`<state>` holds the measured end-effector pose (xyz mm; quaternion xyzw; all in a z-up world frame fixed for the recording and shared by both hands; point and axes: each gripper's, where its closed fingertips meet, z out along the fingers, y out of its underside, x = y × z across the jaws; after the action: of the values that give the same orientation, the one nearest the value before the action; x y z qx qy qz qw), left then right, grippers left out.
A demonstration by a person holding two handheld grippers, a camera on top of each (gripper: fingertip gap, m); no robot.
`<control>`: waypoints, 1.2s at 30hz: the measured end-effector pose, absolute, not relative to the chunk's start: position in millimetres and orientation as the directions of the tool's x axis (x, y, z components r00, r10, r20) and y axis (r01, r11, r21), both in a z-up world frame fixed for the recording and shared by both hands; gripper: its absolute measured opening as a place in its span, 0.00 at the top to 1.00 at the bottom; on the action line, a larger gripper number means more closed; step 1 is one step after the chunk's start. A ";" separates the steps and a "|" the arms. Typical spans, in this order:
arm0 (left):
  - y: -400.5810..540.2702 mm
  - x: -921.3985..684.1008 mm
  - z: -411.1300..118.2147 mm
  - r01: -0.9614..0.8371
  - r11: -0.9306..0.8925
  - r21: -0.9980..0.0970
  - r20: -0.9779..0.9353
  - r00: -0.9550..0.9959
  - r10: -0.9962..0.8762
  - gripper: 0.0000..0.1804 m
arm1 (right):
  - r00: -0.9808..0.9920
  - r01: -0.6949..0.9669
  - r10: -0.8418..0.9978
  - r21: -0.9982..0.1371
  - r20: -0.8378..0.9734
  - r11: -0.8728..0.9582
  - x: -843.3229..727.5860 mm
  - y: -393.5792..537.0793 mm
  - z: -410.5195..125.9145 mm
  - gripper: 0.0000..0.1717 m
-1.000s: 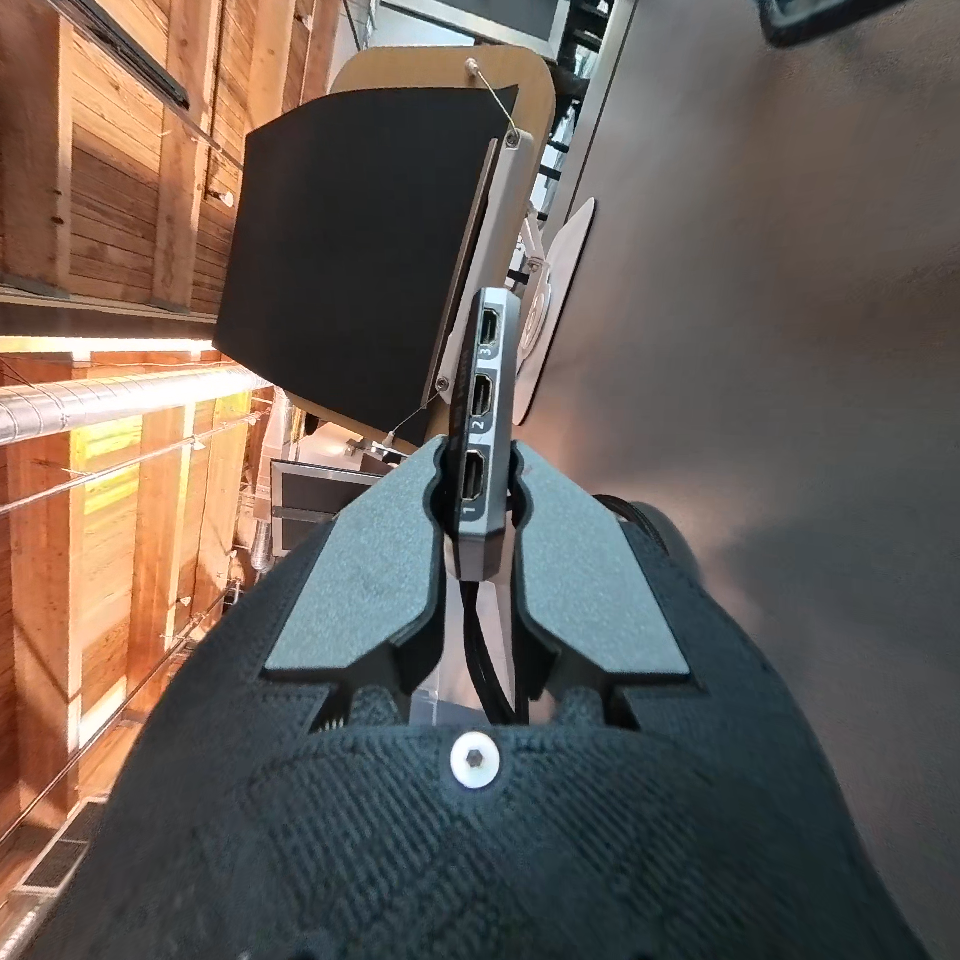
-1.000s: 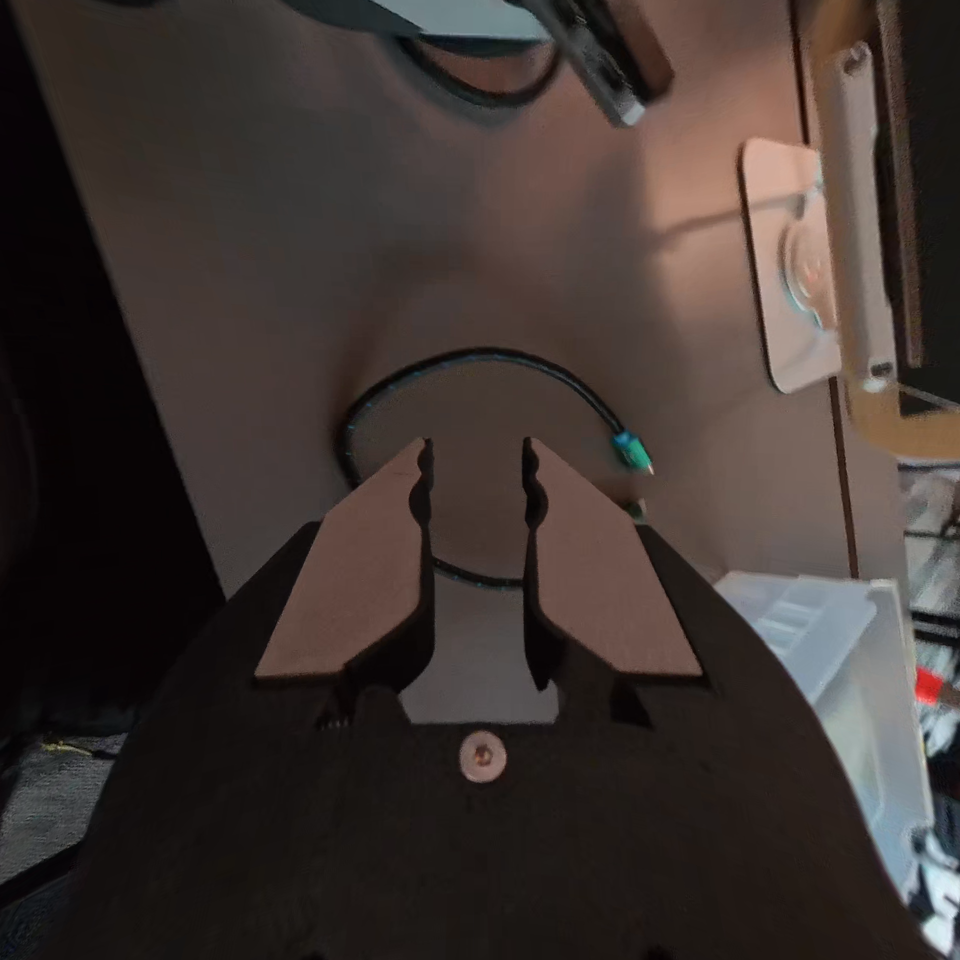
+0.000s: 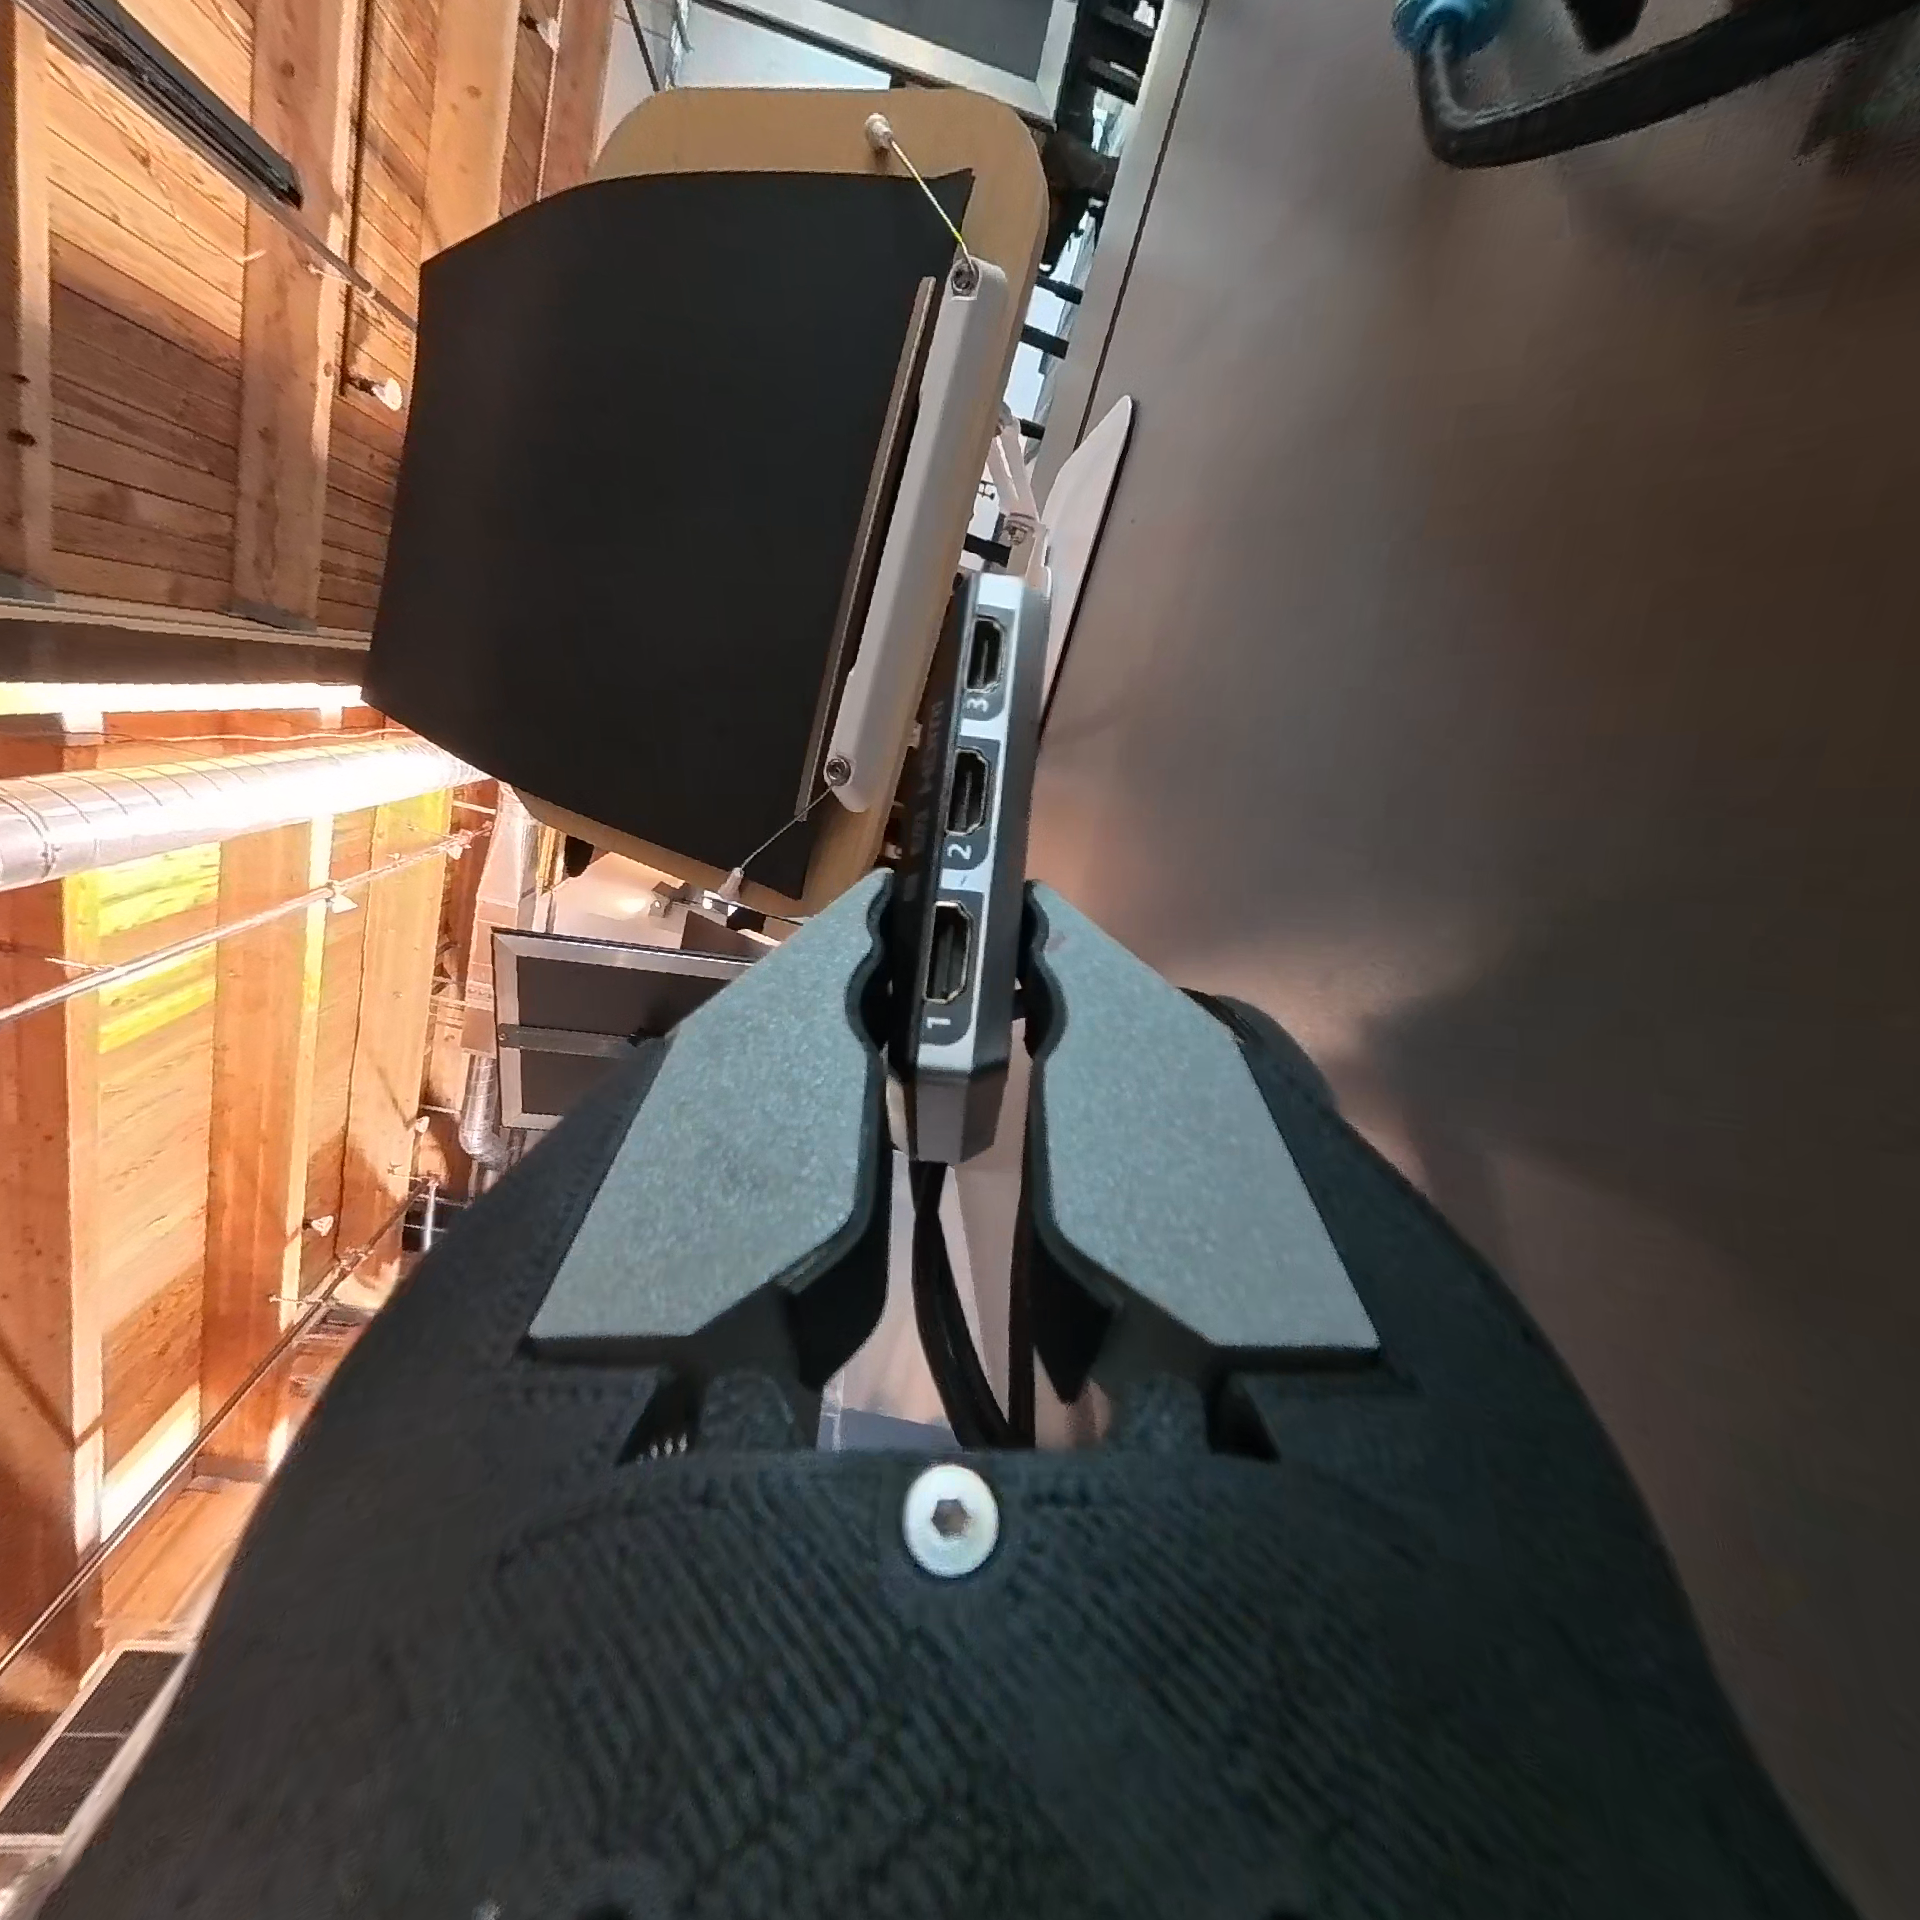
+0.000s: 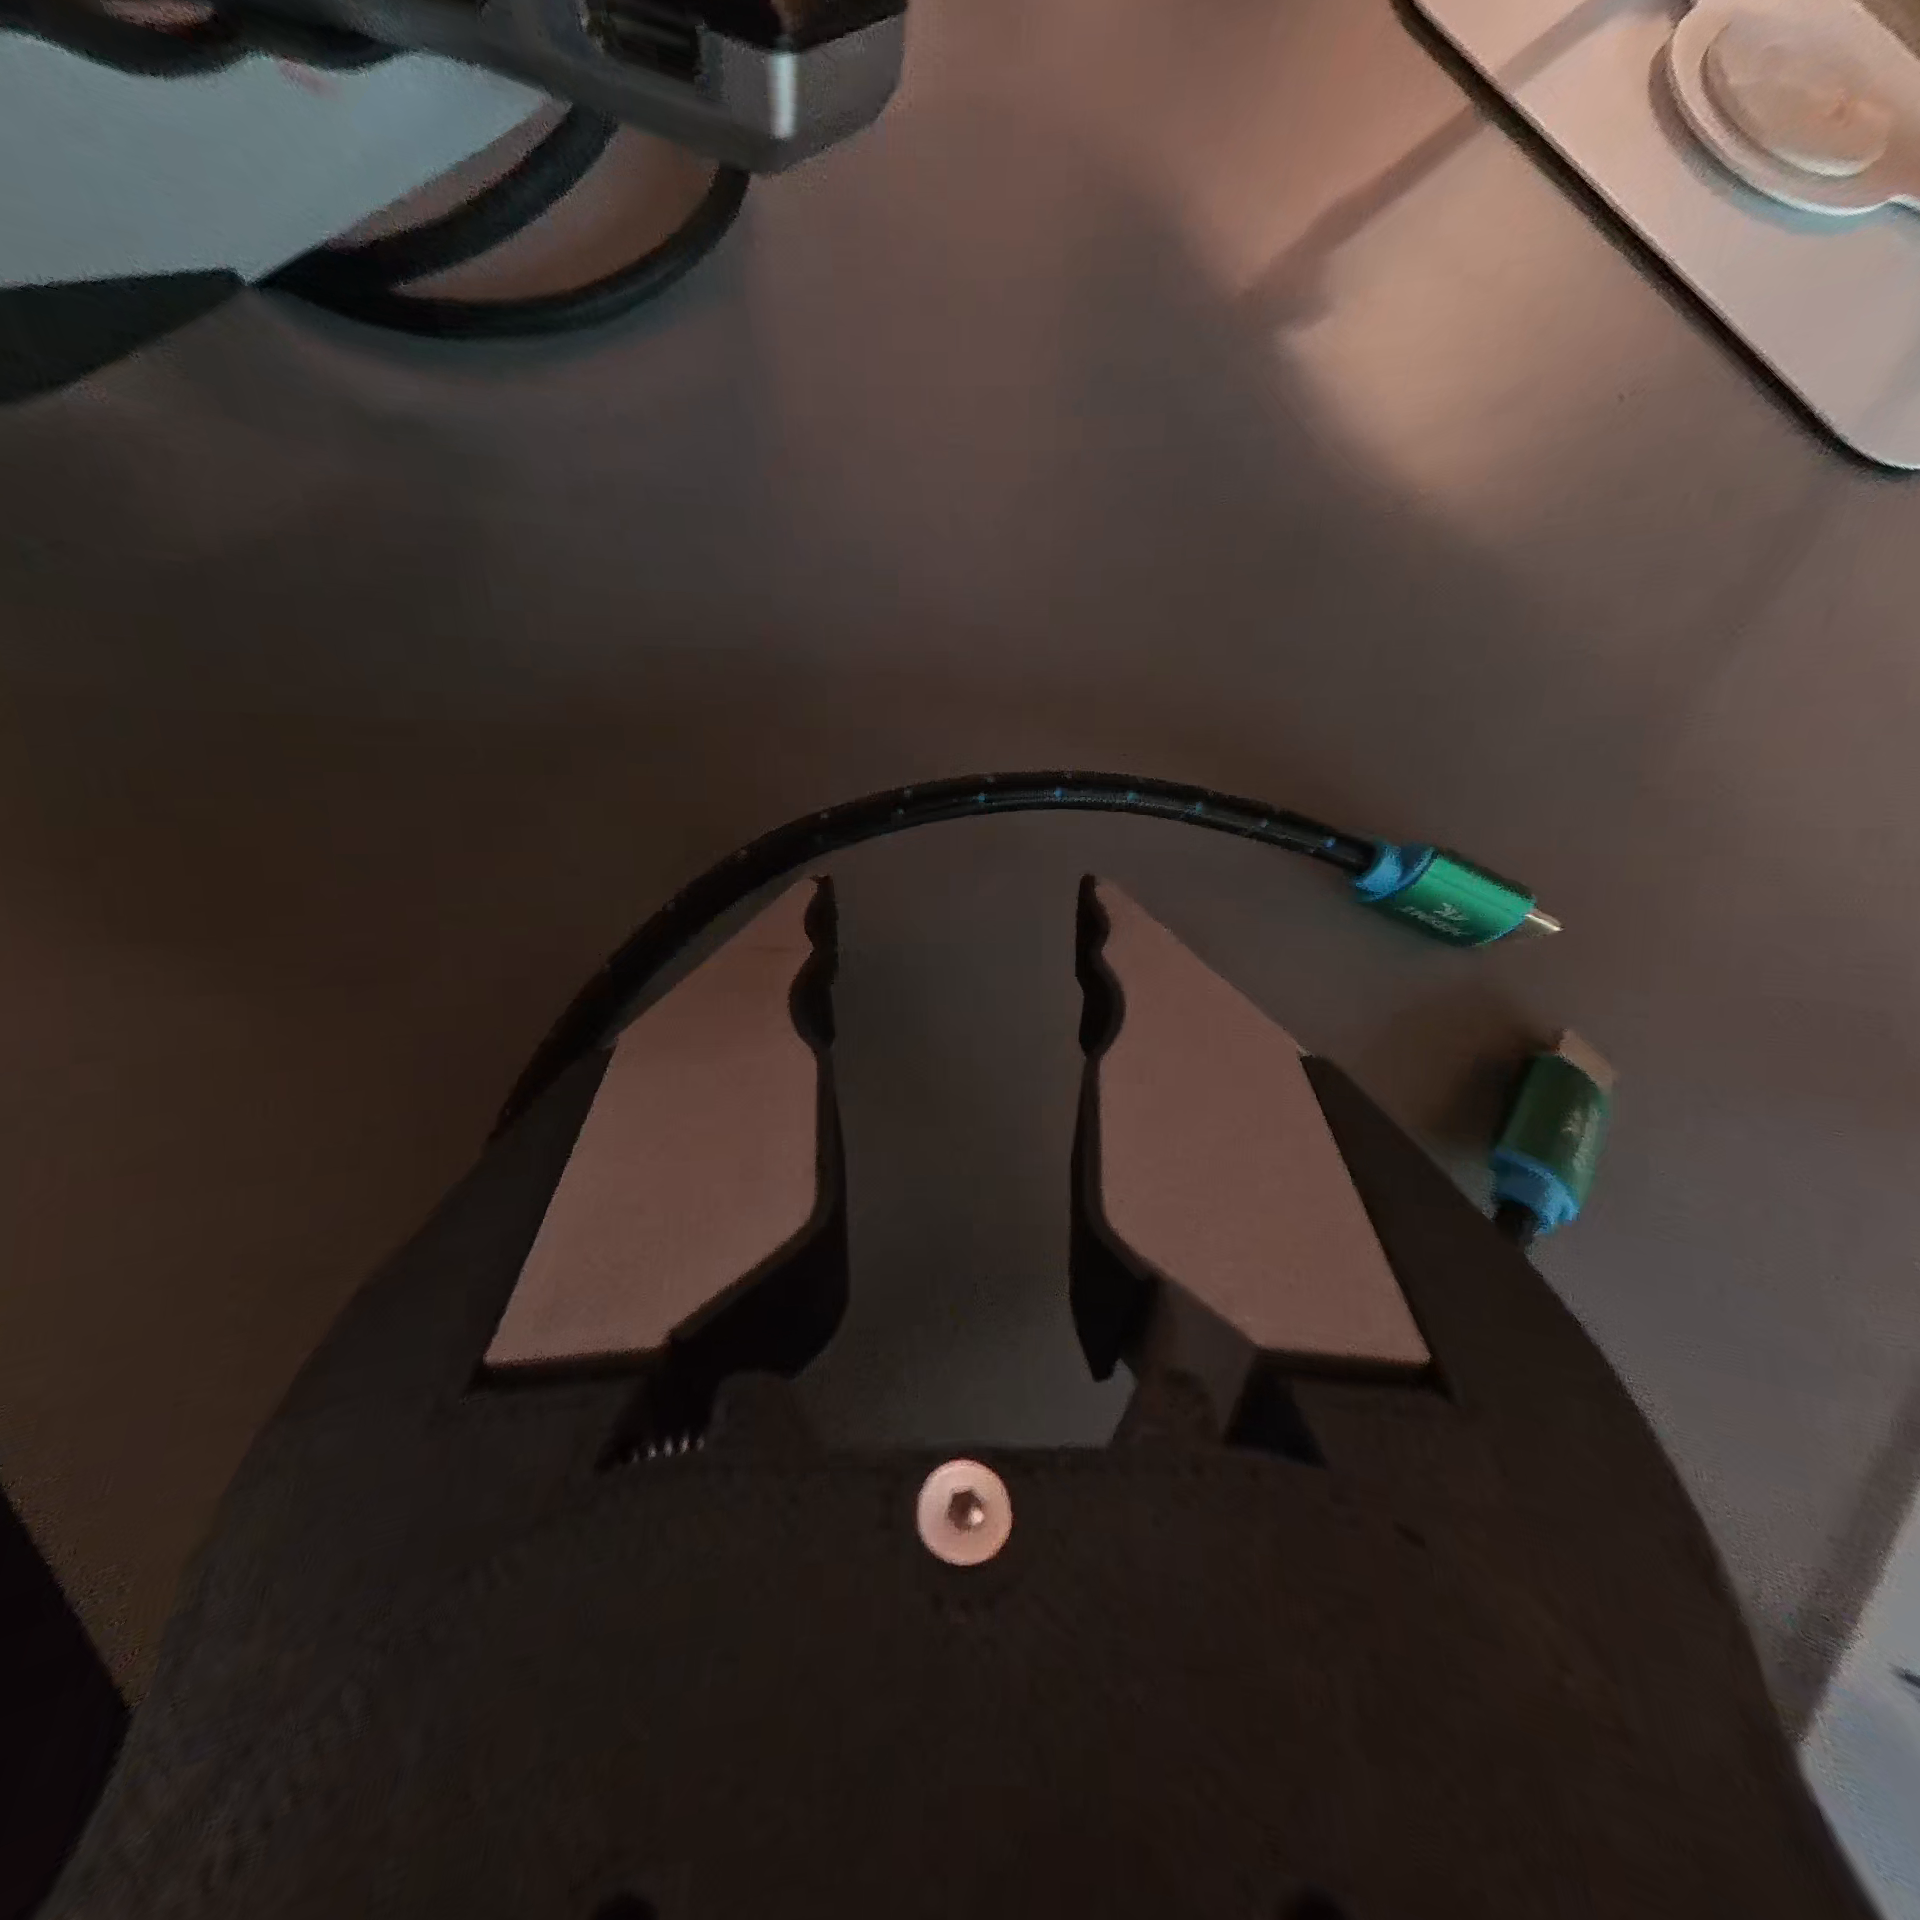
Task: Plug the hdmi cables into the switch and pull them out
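My left gripper [image 3: 961, 904] is shut on the grey HDMI switch [image 3: 982, 790], with both pads pressing its flat sides at the lowest of its three ports. All three ports are empty, and a black cable [image 3: 966, 1299] runs from the switch back between my fingers. The switch also shows at the top of the right wrist view [image 4: 727, 83]. My right gripper [image 4: 954, 894] is open and empty above the table. A black braided HDMI cable [image 4: 1039, 790] arcs just past its fingertips and ends in a green plug [image 4: 1444, 899]. A second green plug [image 4: 1553, 1132] lies right of my right finger.
The dark table [image 4: 935, 520] carries a pale stand base with a round disc [image 4: 1662, 208] at the far right. A black panel on a wooden board [image 3: 644, 520] stands behind the switch. A white container edge [image 4: 1870, 1766] is at the lower right. Tip to tip, the grippers are about 15 cm apart.
My right gripper has opened wider and come closer to the braided cable and its green plug. My left gripper has kept hold of the switch, almost still.
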<state>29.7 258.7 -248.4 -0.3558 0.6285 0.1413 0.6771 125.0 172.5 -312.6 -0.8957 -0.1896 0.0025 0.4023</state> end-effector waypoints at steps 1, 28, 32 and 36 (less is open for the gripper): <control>258.8 29.7 -248.6 -0.638 0.706 -0.308 -0.950 0.171 -0.260 0.89 | 0.933 0.317 0.339 -0.729 0.124 -0.607 125.6 173.5 -313.4 0.75; 255.4 31.8 -252.4 -0.636 0.711 -0.301 -0.952 0.154 -0.266 0.89 | 0.885 0.379 0.435 -0.800 0.167 -0.466 112.4 177.9 -295.8 0.69; 255.3 31.7 -252.6 -0.637 0.711 -0.298 -0.953 0.152 -0.263 0.89 | 0.891 0.385 0.415 -0.790 0.184 -0.477 115.2 179.9 -297.4 0.67; 255.3 31.7 -252.6 -0.636 0.711 -0.298 -0.953 0.152 -0.263 0.89 | 0.893 0.392 0.399 -0.794 0.208 -0.465 116.7 181.2 -295.3 0.67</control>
<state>31.7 255.3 -252.6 -0.3535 0.6360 0.1389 0.6718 116.7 181.2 -295.3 -0.8559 -0.2312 0.0037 0.4626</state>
